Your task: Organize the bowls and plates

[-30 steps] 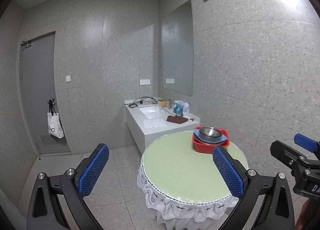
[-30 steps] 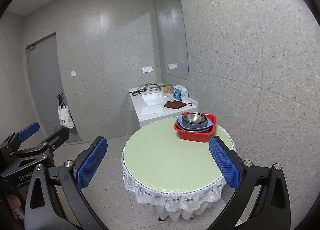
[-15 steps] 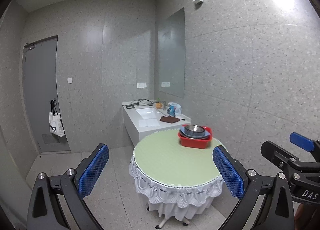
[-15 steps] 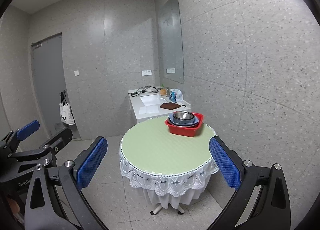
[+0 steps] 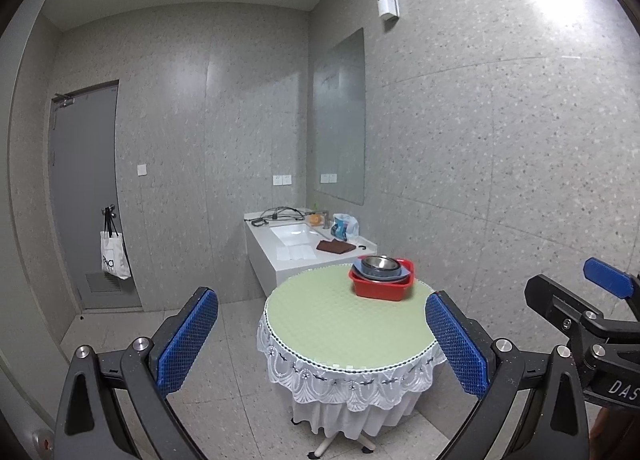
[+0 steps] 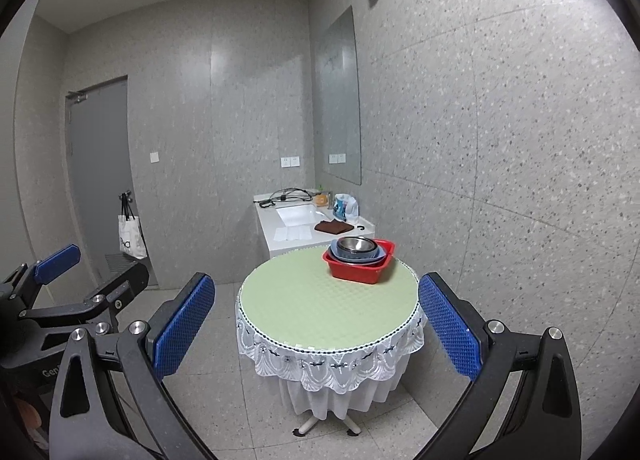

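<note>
A red square basin [image 5: 380, 288] [image 6: 356, 271] stands at the far right of a round table with a green top [image 5: 340, 324] [image 6: 320, 300]. Inside it lies a blue plate [image 5: 402, 272] [image 6: 352, 256] with a steel bowl [image 5: 380, 263] [image 6: 355, 245] stacked on top. My left gripper [image 5: 322, 344] is open and empty, well back from the table and above floor level. My right gripper [image 6: 316, 330] is open and empty too, likewise far from the basin. Each gripper shows at the edge of the other's view.
A white sink counter [image 5: 300, 248] [image 6: 296, 225] stands behind the table with a brown cloth [image 5: 335, 247], cables and a bag on it. A grey door [image 5: 86, 195] with a hanging tote bag [image 5: 115, 258] is at the left. Tiled floor surrounds the table.
Both grippers have pulled back and away from the table, so it looks smaller and its lace skirt and foot are in view. The stack in the basin is unmoved.
</note>
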`<state>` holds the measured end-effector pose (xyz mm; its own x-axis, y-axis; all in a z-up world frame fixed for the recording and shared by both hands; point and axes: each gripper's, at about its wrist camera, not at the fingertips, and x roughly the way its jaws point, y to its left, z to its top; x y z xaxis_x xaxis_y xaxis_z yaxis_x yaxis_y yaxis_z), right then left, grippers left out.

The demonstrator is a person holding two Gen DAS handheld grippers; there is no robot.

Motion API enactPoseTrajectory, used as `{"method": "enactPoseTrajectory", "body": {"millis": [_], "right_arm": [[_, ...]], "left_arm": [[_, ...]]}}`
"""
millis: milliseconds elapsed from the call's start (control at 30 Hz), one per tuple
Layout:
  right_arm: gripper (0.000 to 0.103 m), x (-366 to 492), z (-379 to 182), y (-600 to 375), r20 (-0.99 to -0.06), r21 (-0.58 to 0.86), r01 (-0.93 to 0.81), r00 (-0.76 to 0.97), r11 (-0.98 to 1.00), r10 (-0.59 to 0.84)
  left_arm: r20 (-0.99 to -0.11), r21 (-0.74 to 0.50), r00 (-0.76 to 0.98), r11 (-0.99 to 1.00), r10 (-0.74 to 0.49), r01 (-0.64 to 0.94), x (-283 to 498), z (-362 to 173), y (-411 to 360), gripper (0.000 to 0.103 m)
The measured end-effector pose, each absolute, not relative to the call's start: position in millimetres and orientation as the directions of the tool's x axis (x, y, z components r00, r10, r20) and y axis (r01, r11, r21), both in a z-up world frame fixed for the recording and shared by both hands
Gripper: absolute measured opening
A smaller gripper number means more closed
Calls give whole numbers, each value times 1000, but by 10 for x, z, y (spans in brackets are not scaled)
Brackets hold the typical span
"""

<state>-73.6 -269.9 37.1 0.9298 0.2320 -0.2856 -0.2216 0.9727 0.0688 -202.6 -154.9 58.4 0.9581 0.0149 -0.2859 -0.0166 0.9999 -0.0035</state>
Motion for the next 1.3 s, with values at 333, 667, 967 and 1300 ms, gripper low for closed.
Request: {"method": "enactPoseTrajectory", "body": {"millis": [333,667,967,1300], "right_arm": [[103,-780,402,-2644,-269,71,-217,936,974,228],[103,-764,410,-2596,-259,62,-219,939,974,227],[103,-709,399,-2598,-266,65,-218,937,974,228],[103,-676,390,-2624,-268,67,-219,936,973,229]], "left_arm": [[-278,-5,960,1000,19,-21,-2022,638,-1518,102],[-275,-16,961,999,23,-28,-1963,590,-1496,102],[-277,-12,960,999,28,-33,-1889,534,-1532,102],[-269,-9,962,999,33,-37,-1803,476,-1612,102]]}}
